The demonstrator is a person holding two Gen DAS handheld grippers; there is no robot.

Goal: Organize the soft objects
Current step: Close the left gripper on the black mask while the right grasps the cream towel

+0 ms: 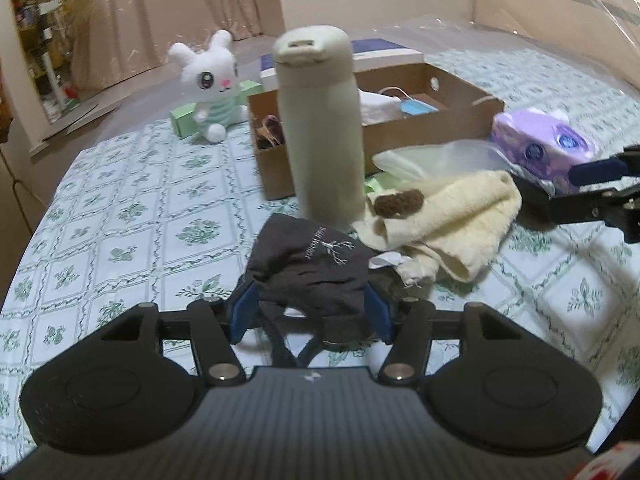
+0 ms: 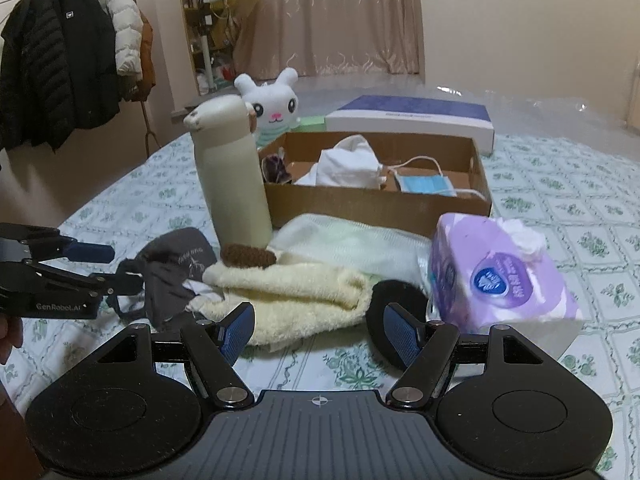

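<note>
A dark grey cloth mask [image 1: 316, 268] lies on the patterned tablecloth, and my left gripper [image 1: 310, 312] is open with its pads on either side of the mask's near edge. The mask [image 2: 172, 268] and left gripper [image 2: 116, 268] also show in the right wrist view. A cream towel [image 1: 448, 220] with a brown knit piece [image 1: 400, 202] lies beside it. My right gripper [image 2: 320, 330] is open and empty, just in front of the cream towel [image 2: 296, 296] and a black round pad [image 2: 394, 300].
A cream bottle [image 1: 324, 128] stands upright behind the mask. A cardboard box [image 2: 460, 200] holds a white cloth bag [image 2: 352, 164] and a blue face mask [image 2: 424, 184]. A purple tissue pack [image 2: 500, 276], white bunny plush [image 1: 212, 84] and blue-white box [image 2: 412, 118] are around.
</note>
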